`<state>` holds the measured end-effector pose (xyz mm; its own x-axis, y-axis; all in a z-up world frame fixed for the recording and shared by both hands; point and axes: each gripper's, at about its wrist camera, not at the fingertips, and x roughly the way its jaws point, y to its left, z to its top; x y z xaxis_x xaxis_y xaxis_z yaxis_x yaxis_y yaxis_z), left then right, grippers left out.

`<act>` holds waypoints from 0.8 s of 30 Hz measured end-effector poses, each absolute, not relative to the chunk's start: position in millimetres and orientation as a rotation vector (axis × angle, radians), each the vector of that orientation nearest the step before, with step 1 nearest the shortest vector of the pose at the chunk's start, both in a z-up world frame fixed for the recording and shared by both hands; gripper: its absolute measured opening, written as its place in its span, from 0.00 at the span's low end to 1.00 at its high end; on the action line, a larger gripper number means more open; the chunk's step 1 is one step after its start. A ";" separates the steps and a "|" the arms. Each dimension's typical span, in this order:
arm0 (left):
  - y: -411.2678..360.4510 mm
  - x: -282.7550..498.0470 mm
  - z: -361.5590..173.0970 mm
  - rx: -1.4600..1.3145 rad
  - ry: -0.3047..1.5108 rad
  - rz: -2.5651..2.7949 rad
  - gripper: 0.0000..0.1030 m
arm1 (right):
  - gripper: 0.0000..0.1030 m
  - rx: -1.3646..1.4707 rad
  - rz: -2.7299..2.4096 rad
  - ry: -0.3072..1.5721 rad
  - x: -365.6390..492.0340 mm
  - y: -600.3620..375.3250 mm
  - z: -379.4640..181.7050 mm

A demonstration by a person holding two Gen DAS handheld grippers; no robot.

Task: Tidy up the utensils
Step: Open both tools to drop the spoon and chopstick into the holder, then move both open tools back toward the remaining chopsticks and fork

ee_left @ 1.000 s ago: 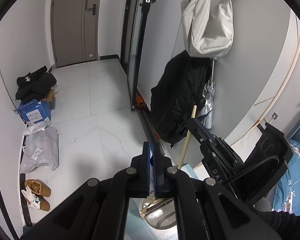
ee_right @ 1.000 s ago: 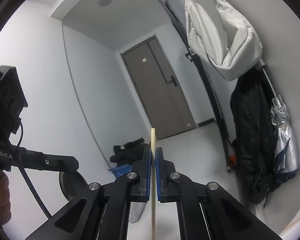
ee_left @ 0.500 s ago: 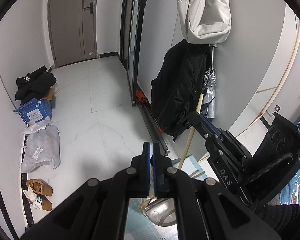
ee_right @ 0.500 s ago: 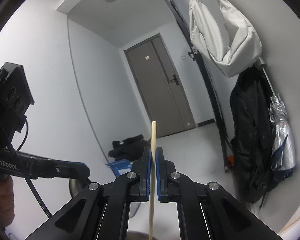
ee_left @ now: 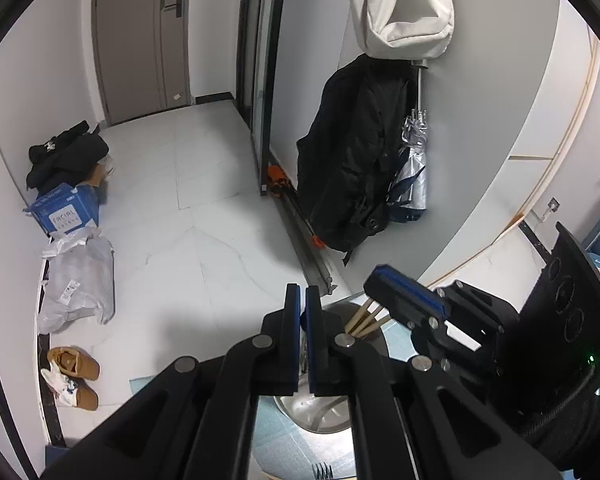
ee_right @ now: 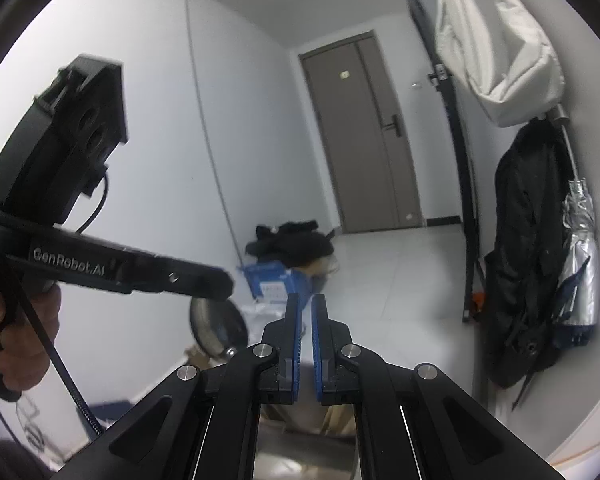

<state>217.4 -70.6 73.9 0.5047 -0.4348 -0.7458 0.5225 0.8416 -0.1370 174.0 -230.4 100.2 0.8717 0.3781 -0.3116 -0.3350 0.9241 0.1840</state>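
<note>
Chopsticks [ee_left: 366, 317], pale wooden rods, stood bunched in a shiny round steel holder [ee_left: 320, 408], tops leaning right under the right gripper [ee_left: 404, 294]. That gripper had its ribbed blue pads pressed nearly together; nothing showed between them in its own view, and the left view hid whether they touched the sticks. Left gripper [ee_left: 302, 308] sat just left of the sticks, its flat blue pads closed with only a thin slit, holding nothing. Both tools were matte black plastic with silver rivets. Holder rested on a light blue checked cloth [ee_left: 300, 446]; dark fork tines [ee_left: 322, 471] poked in at the bottom edge. Beyond lay glossy white marbled floor tiles [ee_left: 204, 216], a crinkled plastic bag [ee_left: 80, 280], tan shoes [ee_left: 74, 376], a blue carton [ee_left: 66, 210]. A black coat [ee_left: 352, 172], a silver folded umbrella [ee_left: 414, 176] and a puffy white bag [ee_left: 404, 4] hung on the grey wall.
</note>
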 end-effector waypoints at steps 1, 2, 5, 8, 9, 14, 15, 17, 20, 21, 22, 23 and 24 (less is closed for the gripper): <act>-69.8 216.6 73.3 0.102 0.870 -0.574 0.00 | 0.04 0.120 0.385 0.367 172.1 -229.5 99.0; -67.7 215.8 73.5 0.084 0.868 -0.572 0.00 | 0.04 0.122 0.385 0.380 169.3 -230.2 98.4; -52.5 215.0 77.3 -0.015 0.865 -0.538 0.06 | 0.08 0.151 0.364 0.411 159.1 -239.0 96.7; -40.6 207.4 81.0 -0.070 0.848 -0.503 0.27 | 0.08 0.166 0.337 0.425 140.4 -252.4 96.9; -37.1 202.8 82.2 -0.080 0.839 -0.486 0.37 | 0.10 0.165 0.327 0.426 130.7 -257.2 98.1; -28.7 174.6 87.9 -0.113 0.798 -0.398 0.59 | 0.30 0.151 0.311 0.430 100.1 -268.9 109.7; -27.6 166.3 89.8 -0.115 0.778 -0.381 0.64 | 0.33 0.149 0.307 0.429 94.6 -269.9 112.9; -24.9 149.0 93.3 -0.119 0.742 -0.345 0.75 | 0.43 0.150 0.304 0.423 85.1 -271.5 120.7; -19.9 129.1 96.2 -0.139 0.693 -0.297 0.82 | 0.55 0.152 0.312 0.413 69.2 -271.7 131.9; -18.5 121.3 96.8 -0.145 0.679 -0.279 0.84 | 0.59 0.153 0.315 0.411 65.3 -271.7 133.9; -16.6 114.6 97.0 -0.149 0.669 -0.262 0.85 | 0.59 0.152 0.321 0.408 58.7 -270.7 136.4; -14.8 108.4 97.2 -0.151 0.659 -0.246 0.88 | 0.62 0.149 0.327 0.407 54.3 -269.3 137.9; -14.0 101.6 97.2 -0.154 0.645 -0.229 0.90 | 0.64 0.142 0.335 0.410 48.1 -266.6 139.8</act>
<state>101.6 -14.0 97.2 0.7755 -0.2583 -0.5761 0.1629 0.9635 -0.2126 48.1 -266.6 139.8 0.8632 0.3468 -0.3668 -0.2899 0.9355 0.2022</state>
